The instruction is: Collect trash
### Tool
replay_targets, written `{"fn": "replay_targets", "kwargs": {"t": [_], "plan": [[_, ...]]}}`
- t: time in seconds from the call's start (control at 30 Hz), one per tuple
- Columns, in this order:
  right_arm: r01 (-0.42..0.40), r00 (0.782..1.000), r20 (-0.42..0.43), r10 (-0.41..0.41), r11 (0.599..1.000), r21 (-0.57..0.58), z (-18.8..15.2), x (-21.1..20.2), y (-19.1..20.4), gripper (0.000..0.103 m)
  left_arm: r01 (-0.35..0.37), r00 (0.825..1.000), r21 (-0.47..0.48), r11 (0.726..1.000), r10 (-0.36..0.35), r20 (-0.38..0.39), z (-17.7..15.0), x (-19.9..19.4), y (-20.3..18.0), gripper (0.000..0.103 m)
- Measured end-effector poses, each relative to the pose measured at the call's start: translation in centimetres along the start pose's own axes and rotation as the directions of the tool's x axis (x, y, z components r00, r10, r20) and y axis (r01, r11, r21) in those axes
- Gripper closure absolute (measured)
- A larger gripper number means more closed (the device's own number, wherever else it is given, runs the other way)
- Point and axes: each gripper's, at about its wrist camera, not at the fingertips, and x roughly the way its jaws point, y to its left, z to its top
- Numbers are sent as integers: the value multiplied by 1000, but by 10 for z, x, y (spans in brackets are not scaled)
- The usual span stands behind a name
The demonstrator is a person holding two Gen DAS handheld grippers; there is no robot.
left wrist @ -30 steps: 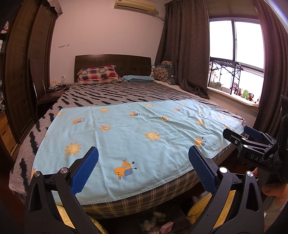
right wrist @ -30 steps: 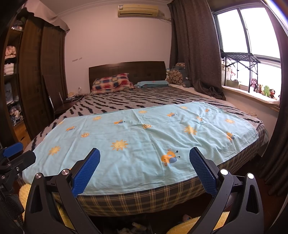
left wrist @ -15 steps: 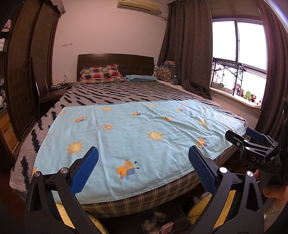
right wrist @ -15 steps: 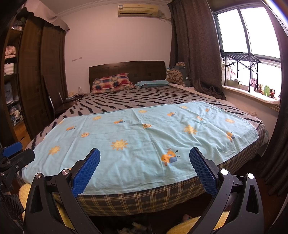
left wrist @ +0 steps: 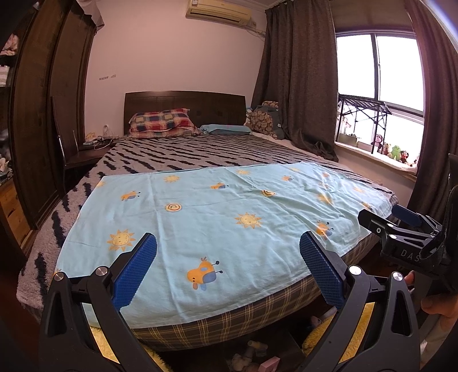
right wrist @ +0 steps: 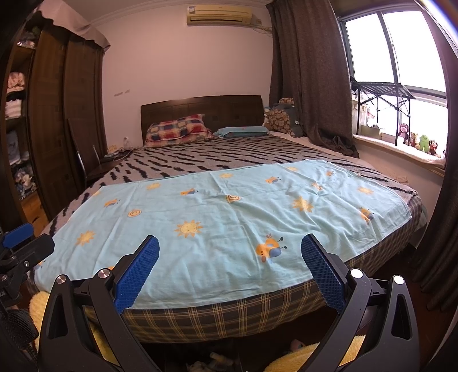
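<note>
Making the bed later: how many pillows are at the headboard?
2: a plaid pillow left of centre, and a blue pillow to its right. The patterned cushion by the curtain may hide more.

bed (left wrist: 183,154): big, gray w/ black wavy stripes
sheet (left wrist: 217,223): light blue w/ suns & bugs, flat on near end of bed
pillow (left wrist: 161,121): red-blue checks, by dark headboard (left wrist: 186,103)
small pillow (left wrist: 224,129): blue, just beside checked one
curtain (left wrist: 297,80): dark, R of bed
window sill (right wrist: 400,148): toy animals (right wrist: 420,141) in a row
AC (right wrist: 219,15): high on wall
wardrobe (right wrist: 65,114): dark wood, L side
</note>
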Motion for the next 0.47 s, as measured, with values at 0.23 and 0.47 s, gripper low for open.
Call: {"fn": "replay_targets", "kwargs": {"t": [0.23, 0.47], "plan": [[0, 1000, -1, 0, 1000, -1, -1, 0, 0, 3, 14, 1000, -10, 1000, -14, -8, 1, 0, -1, 8], [0, 1000, 1, 0, 1000, 1, 0, 0, 0, 3, 20, 1000, -27, 999, -20, -9, 2, -1, 1, 8]]}}
